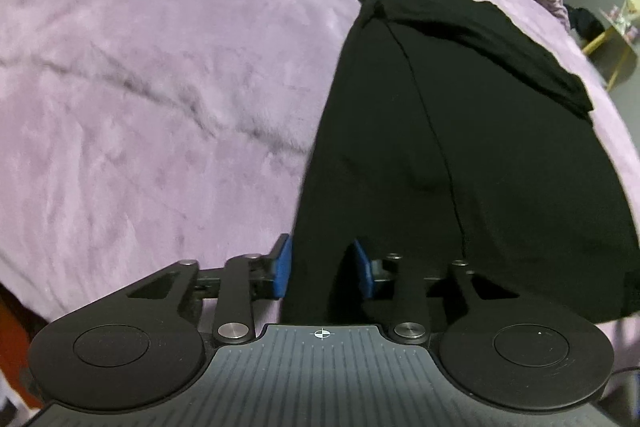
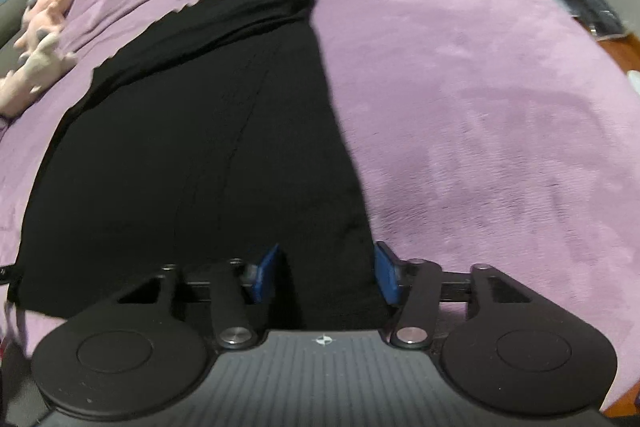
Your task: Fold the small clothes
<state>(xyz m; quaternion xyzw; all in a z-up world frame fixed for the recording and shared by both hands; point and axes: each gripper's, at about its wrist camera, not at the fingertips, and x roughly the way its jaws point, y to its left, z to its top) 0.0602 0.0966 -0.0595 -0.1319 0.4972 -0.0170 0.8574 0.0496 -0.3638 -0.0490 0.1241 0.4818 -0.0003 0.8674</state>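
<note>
Holding the black garment flat on the purple blanket, your left gripper and right gripper each straddle a near corner, jaws spread, not pinching.

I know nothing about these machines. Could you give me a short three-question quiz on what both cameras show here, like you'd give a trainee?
1. True or false: the black garment lies on a purple blanket.
2. Which corner of the garment sits between the left gripper fingers: A) near left, B) far right?
3. Fill in: a pink ____ lies at the bed's far left in the right wrist view.

Key: 1 true. 2 A; the right gripper straddles the near right corner. 3 plush toy.
</note>
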